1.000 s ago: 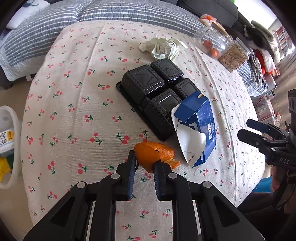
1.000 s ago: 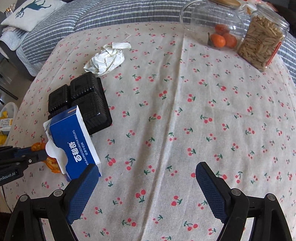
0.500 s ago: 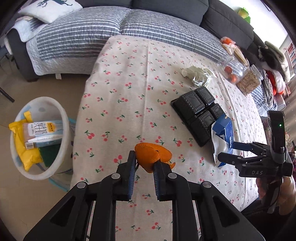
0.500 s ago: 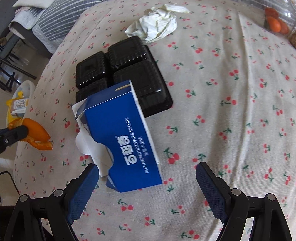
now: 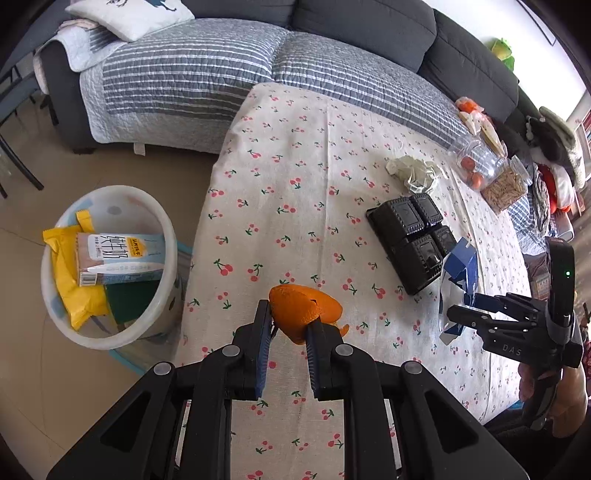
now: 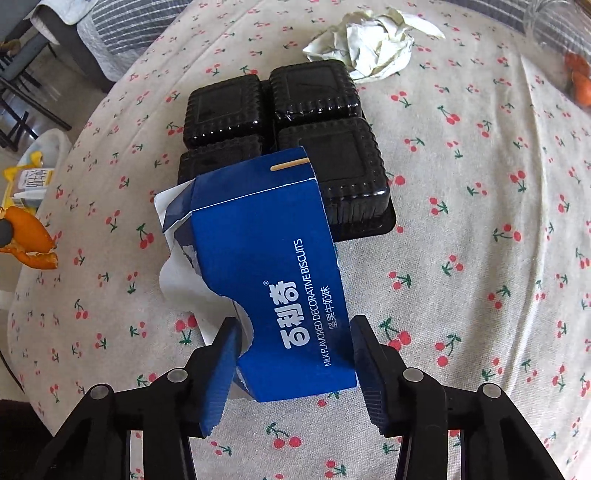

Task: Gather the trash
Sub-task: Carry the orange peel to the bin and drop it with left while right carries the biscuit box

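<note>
A dark grey sofa (image 5: 369,26) fills the top of the left wrist view, its seat under a grey quilt with white stripes (image 5: 192,74) and a white cushion (image 5: 129,14) at the upper left corner. At the right edge, on the cherry-print tablecloth (image 5: 295,166), a clear jar holding orange fruit (image 5: 474,166) stands just beside a clear jar of pale seeds (image 5: 504,188). Dark chair legs (image 5: 18,162) stand on the beige floor (image 5: 33,369) at the left edge.
</note>
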The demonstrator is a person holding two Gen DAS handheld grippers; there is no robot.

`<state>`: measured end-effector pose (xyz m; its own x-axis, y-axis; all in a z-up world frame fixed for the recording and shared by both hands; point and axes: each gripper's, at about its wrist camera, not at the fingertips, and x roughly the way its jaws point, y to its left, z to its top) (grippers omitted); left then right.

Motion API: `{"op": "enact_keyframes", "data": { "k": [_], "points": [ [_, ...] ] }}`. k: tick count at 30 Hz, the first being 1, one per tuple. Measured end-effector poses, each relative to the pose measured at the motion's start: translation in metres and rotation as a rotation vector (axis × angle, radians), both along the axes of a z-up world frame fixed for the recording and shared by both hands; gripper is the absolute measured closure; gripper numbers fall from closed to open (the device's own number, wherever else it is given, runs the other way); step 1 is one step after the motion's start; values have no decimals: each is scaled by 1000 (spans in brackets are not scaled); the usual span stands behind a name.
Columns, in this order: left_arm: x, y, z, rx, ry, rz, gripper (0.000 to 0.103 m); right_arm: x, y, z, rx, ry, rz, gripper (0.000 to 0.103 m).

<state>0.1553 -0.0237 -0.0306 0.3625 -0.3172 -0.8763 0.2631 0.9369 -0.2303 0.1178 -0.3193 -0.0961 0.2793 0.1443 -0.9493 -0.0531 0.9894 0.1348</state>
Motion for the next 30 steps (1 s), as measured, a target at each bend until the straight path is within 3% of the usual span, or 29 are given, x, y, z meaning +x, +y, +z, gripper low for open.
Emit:
{"op": "enact_keyframes", "data": {
  "k": [13,30],
  "points": [
    [4,58,25,-22,-85,127,84,-12,10,56,102,-143,9,52],
    [30,154,7,22,-107,347,84,24,63,58,167,-169,70,52]
  ]
}}
